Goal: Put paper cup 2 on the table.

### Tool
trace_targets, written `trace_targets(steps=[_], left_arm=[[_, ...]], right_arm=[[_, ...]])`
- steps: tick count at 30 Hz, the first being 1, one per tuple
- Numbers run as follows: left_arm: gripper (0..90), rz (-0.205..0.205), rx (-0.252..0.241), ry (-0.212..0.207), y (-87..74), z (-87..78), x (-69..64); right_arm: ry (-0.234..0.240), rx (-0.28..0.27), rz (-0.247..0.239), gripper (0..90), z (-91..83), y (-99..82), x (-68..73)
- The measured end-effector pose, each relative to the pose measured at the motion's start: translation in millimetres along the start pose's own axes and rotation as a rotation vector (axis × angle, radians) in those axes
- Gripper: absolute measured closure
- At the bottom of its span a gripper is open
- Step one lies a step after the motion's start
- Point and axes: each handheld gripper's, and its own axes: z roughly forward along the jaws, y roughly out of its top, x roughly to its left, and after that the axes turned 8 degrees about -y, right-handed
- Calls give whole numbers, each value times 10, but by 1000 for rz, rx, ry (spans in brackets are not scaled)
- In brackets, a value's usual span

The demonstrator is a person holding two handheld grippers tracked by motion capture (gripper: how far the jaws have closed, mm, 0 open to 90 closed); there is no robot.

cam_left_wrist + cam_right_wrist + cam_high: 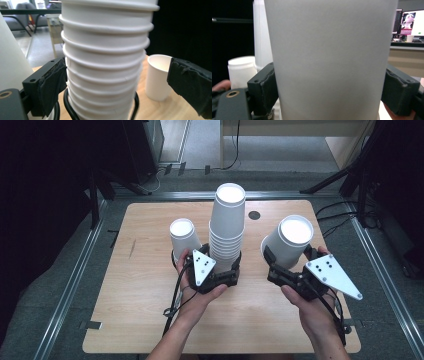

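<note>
Pale wood tabletop [145,320] on a grey carpeted floor is where we are working, and at its middle stands the tall stack of nested white paper cups [227,227], seated in a black wire ring at its foot. Our left gripper [220,270] sits around the base of that stack; in the left gripper view its left pad lies against the stack wall while the right pad stands clear, so the jaws are spread and not pinching. To the right, our right gripper [285,265] has its jaws pressed on a single white paper cup [290,240], held tilted above the table — the right gripper view shows both pads against its wall [329,62]. Just left of the stack stands another single white paper cup [183,237], upright on the wood. We judge the risks this way: the thin held cup may buckle or slip if the pinch is uneven, and if it comes down off-centre it could nudge the tall stack, which the open left jaws would not steady — it could lean or topple onto its neighbour. Counting: one stack showing roughly ten rims, two loose cups, two grippers.
</note>
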Motion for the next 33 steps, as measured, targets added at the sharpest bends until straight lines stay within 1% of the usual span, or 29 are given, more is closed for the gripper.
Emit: trace_targets(steps=[2,4,7,8,12,13,15,20,22,23,25,27,28,29,30,32,33], left_arm=[[19,3,1,-7,-15,-56,-7],[19,-8,0,-17,-34,-122,-2],[19,-8,-1,-20,-80,-223,8],[19,-9,-2,-22,-99,-255,13],[19,-19,2,-18,-201,-392,40],[19,-21,6,-18,-220,-416,45],[19,-22,9,-14,-284,-486,62],[19,-47,21,-11,-418,-628,96],[19,-53,28,-10,-458,-671,110],[19,-61,29,-11,-489,-700,121],[19,-69,48,-12,-539,-739,141],[19,-89,46,-9,-592,-776,167],[19,-90,59,-9,-604,-780,180],[19,-82,77,-7,-616,-782,202],[19,-83,81,-3,-622,-795,223],[19,-116,79,-8,-626,-824,266],[19,-127,84,-11,-629,-837,281]], right_arm=[[-4,9,-6,139,-19,-76,-2],[-2,16,-6,139,-34,-152,-7],[-11,16,-24,139,-57,-250,-7],[-12,18,-22,138,-65,-278,-4],[-15,27,-45,138,-81,-396,15],[-17,27,-60,137,-85,-435,26],[-14,32,-66,137,-94,-493,42],[-8,44,-82,137,-108,-632,74],[-8,47,-98,137,-110,-681,87],[-10,48,-111,137,-111,-710,96],[-8,63,-133,136,-102,-773,114],[-20,67,-177,136,-101,-831,139],[-21,66,-199,136,-100,-862,149],[-21,68,-211,136,-100,-886,159],[-28,69,-237,135,-101,-930,177],[-45,74,-287,135,-100,-1010,202],[-48,80,-292,135,-99,-1041,211]])
